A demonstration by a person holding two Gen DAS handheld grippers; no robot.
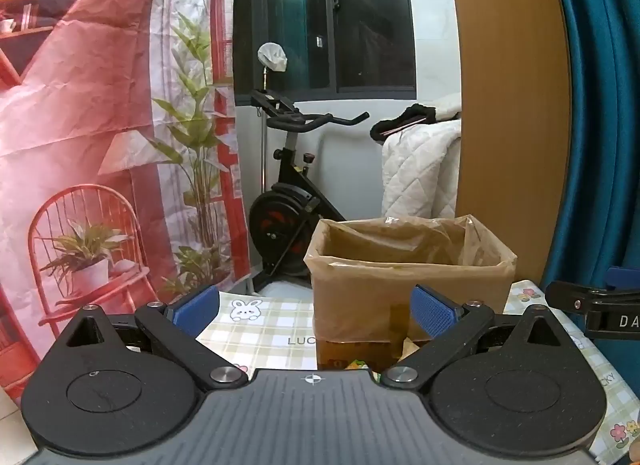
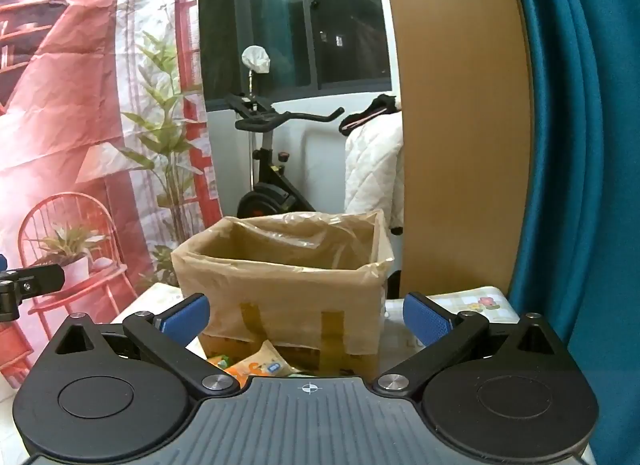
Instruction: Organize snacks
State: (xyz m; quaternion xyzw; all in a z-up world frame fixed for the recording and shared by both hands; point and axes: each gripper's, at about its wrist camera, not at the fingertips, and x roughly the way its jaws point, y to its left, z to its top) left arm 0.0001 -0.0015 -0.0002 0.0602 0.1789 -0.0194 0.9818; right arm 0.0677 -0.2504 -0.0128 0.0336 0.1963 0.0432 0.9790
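A cardboard box lined with a clear plastic bag stands on the checked tablecloth; it also shows in the right wrist view. Its inside is hidden from both views. My left gripper is open and empty, just in front of the box. My right gripper is open and empty, also facing the box. Orange and green snack packets lie on the table at the foot of the box, below my right gripper; a bit of a packet shows in the left wrist view.
The right gripper's arm pokes in at the right edge of the left view; the left one shows at the left edge of the right view. Behind the table are a printed red backdrop, an exercise bike, a wooden panel and a blue curtain.
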